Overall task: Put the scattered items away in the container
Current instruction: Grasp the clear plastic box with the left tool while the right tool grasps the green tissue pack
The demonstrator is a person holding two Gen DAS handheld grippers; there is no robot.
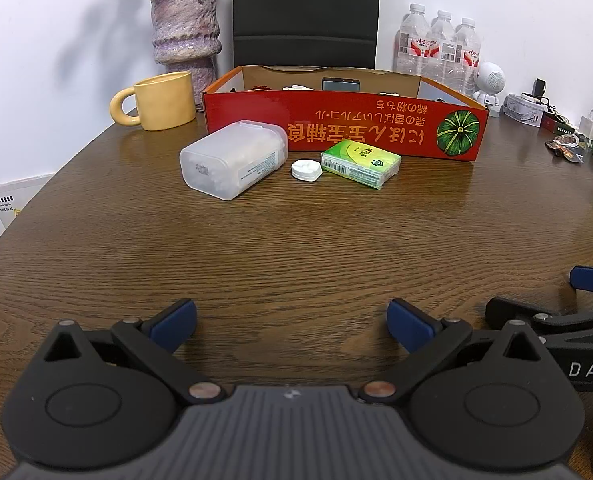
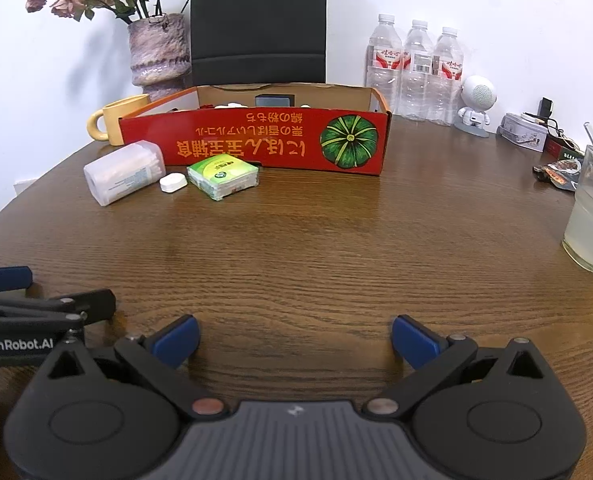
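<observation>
Tongs of both hands are hovering low over the near part of the wooden table [image 1: 296,240], side by side. Left tongs [image 1: 291,322] are standing spread wide, blue pads [image 1: 174,322] holding nothing. Right tongs [image 2: 295,338] are likewise spread apart and gripping nothing; their edge is showing at the right border of the left wrist view, and the left ones are poking in at the left border of the right wrist view.

Red cardboard box [image 1: 344,128], open at the top and printed with a green pumpkin, is sitting across the far middle of the table. A few small things are lying inside it, too hidden behind the front wall to tell apart.

Three loose items are lying on the table just in front of the box's left half. Clear plastic box [image 1: 232,158] of cotton swabs is lying on its side, furthest left. Small white case [image 1: 306,169] is resting just beside it, between it and the green tissue pack [image 1: 360,164], which is lying flat close to the box front.

Yellow mug [image 1: 162,100] is standing left of the box, a vase [image 1: 186,26] of dried flowers behind it. Water bottles [image 2: 414,72] are lining the wall at far right. Glass [image 2: 592,216] of pale drink is standing at the right edge of the table.
</observation>
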